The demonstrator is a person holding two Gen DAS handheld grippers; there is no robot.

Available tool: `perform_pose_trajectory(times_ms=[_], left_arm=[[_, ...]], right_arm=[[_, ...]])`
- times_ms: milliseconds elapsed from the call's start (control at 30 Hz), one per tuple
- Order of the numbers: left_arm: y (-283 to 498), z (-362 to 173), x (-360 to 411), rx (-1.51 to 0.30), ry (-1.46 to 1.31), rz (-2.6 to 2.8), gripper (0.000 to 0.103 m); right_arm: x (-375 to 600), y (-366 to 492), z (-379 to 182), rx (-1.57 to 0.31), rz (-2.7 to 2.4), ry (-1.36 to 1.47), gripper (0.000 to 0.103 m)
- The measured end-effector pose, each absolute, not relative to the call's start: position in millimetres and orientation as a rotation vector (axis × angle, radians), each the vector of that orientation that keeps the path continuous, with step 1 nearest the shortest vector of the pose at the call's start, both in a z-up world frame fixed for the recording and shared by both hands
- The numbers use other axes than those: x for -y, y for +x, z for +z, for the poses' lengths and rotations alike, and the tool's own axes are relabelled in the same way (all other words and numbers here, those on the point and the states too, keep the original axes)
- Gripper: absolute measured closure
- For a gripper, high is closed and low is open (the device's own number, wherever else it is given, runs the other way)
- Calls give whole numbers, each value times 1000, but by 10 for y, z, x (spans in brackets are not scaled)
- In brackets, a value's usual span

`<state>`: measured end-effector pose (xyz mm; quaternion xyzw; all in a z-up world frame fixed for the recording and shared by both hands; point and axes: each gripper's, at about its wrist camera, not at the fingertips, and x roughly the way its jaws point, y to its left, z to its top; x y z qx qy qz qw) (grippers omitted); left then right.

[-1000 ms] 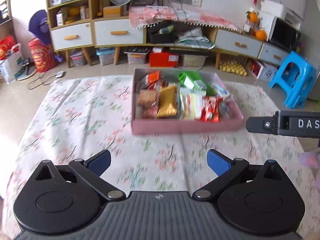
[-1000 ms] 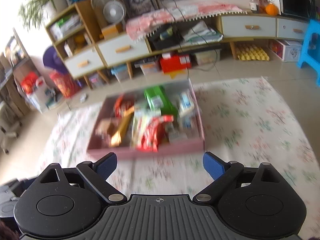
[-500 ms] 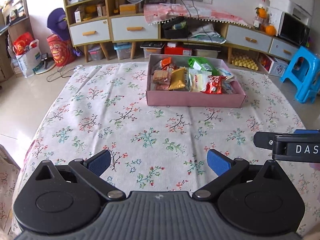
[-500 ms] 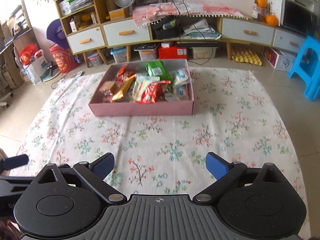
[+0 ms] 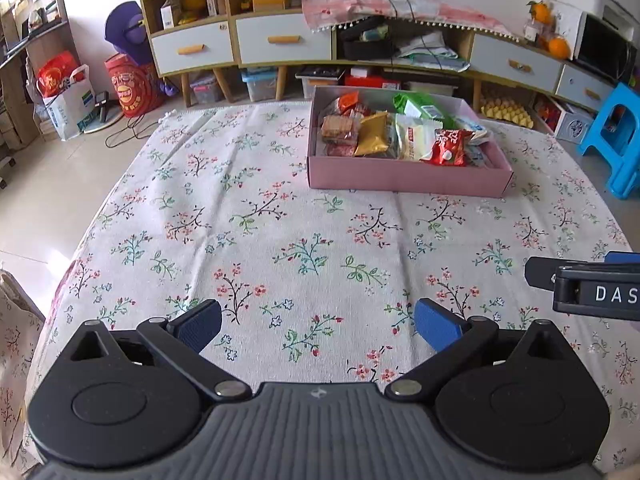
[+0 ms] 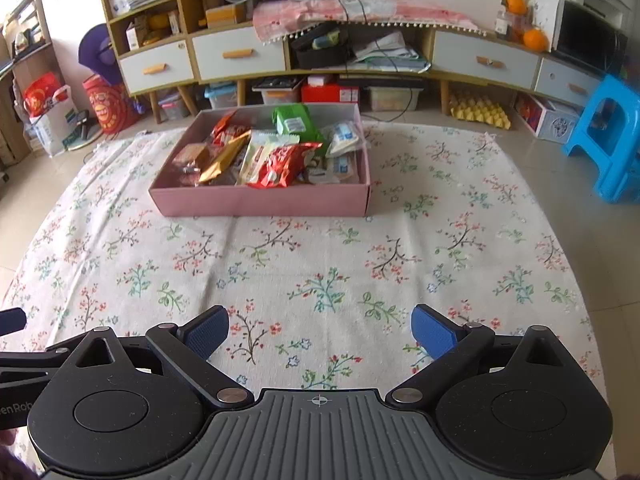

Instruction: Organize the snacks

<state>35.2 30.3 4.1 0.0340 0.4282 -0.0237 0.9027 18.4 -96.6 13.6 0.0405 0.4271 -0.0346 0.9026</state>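
Both grippers hang over the floral tablecloth [image 6: 320, 264] with nothing held: the left gripper [image 5: 318, 326] has its jaws wide apart, and so does the right gripper [image 6: 320, 330]. At about 12 o'clock from the right one, well apart, sits the pink box [image 6: 260, 200] crammed with snack packets, a red packet [image 6: 284, 164] on top (nothing lies loose on the cloth). Judging by that, the packing looks done; any next move would be a reach forward to tidy the pile.

— Where are the snacks?
— In the shallow pink box [image 6: 260, 200] at twelve o'clock, open-topped, flat on the cloth.
— Packed how?
— Jumbled: red packet [image 6: 282, 162] nearest, green pack [image 6: 296, 120] at back, gold wrapper [image 6: 222, 158] leftward.
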Motion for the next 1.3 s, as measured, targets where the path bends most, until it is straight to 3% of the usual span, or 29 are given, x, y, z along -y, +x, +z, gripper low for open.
perform_pose_trajectory(times_ms=[1300], left_arm=[[336, 122, -340, -854, 84, -7, 0]], right_arm=[[911, 161, 144, -872, -71, 40, 4]])
